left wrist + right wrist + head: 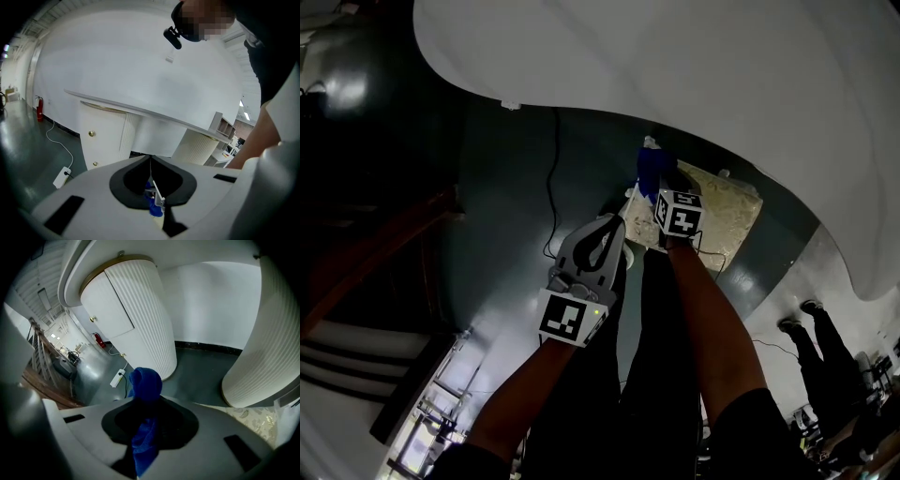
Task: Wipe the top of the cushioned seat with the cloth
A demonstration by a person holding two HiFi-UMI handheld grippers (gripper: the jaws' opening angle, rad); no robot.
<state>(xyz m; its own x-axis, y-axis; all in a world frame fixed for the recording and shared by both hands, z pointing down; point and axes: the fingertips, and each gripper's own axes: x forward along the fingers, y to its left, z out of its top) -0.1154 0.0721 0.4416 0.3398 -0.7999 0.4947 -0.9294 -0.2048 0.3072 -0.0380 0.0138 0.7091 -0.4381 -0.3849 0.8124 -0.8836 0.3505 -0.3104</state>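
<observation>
Two grippers, one blue fluffy cloth [649, 169], one beige patterned cushioned seat [727, 211] under the white desk's [722, 75] curved edge, cloth pinched by right gripper [145, 401] beside the seat, left gripper [151, 161] pressed together, empty.

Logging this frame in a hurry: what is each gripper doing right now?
Left gripper: closed, nothing between its jaws.
Right gripper: closed on the blue cloth.
</observation>
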